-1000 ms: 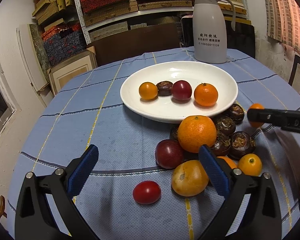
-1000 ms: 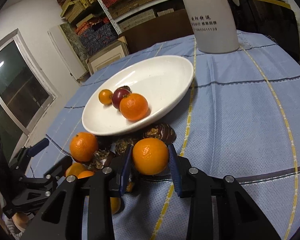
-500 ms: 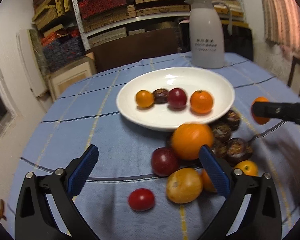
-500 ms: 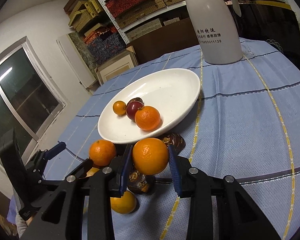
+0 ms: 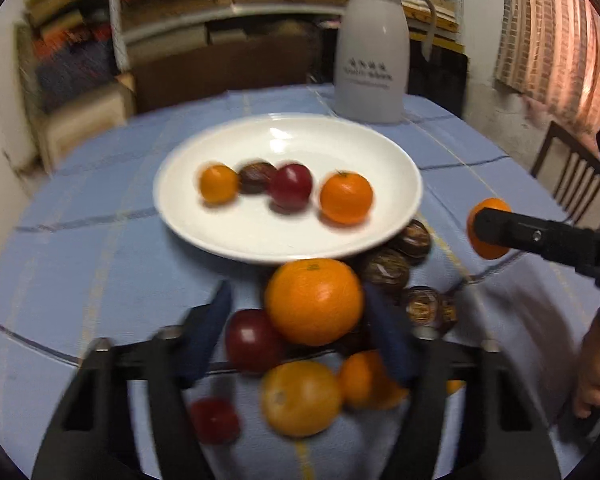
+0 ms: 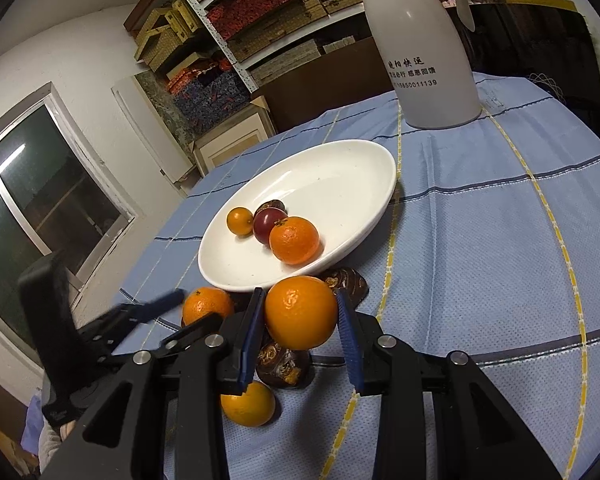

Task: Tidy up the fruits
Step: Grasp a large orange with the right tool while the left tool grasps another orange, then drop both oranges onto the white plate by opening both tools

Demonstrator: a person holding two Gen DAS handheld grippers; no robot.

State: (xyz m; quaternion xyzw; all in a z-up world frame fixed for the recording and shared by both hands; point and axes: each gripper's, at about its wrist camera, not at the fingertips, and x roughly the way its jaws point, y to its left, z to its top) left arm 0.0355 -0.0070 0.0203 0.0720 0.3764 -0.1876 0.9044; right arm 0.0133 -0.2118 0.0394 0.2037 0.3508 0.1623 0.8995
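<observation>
A white plate (image 5: 380, 236) (image 6: 364, 220) holds a small orange fruit, a dark nut-like fruit, a red plum and a tangerine (image 6: 294, 240). My right gripper (image 6: 300, 336) is shut on an orange (image 6: 301, 312), held above the table just right of the plate's near rim; it also shows in the left wrist view (image 5: 488, 229). My left gripper (image 5: 300, 340) is open, its blue pads either side of a big orange (image 5: 314, 300) and a red plum (image 5: 252, 340) in the fruit pile.
A white thermos jug (image 5: 374, 60) (image 6: 424, 52) stands behind the plate. Loose fruit lies in front of the plate: a yellow-orange fruit (image 5: 300, 398), a small red one (image 5: 216, 420), dark chestnut-like fruits (image 5: 386, 270). Shelves and a chair stand beyond the round table.
My left gripper moved forward into the fruit pile and its fingers narrowed around the big orange. My right gripper lifted its orange higher off the table.
</observation>
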